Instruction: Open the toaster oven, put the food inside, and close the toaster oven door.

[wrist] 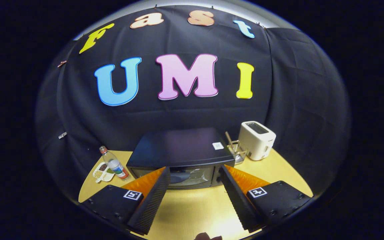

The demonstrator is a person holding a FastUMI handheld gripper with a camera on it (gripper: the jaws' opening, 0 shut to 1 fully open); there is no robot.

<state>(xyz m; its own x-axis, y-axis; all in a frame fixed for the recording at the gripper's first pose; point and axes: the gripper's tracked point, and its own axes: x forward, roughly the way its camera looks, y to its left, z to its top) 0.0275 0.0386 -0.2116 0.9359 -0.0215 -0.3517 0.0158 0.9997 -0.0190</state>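
The toaster oven [182, 156] is seen standing on the wooden table [192, 210], just ahead of the gripper [195, 173] and centred on the gap between its fingers. Its dark flat top is turned toward the camera, with a small white sticker [217, 145] near its right rear corner. Its glass door [185, 176] is shut; something dim can be made out behind the glass, but what it is cannot be told. The two fingertips are level with the oven's front lower edge, one toward each end of the door, though whether they touch it cannot be told.

The fingers are spread wide apart and nothing is held between them; only bare tabletop lies in the gap.

To the left of the oven, a plastic bottle [113, 163] with a red cap and a label is seen leaning, and just beside it a white compartment tray [102, 172] is laid, holding small portions of food: dark bits in one section, pale grains in another.

To the right of the oven, a wire rack [238, 152] is set with a wooden stick rising from it, and beyond that rack a white two-slot toaster [257, 139] stands near the cloth wall.
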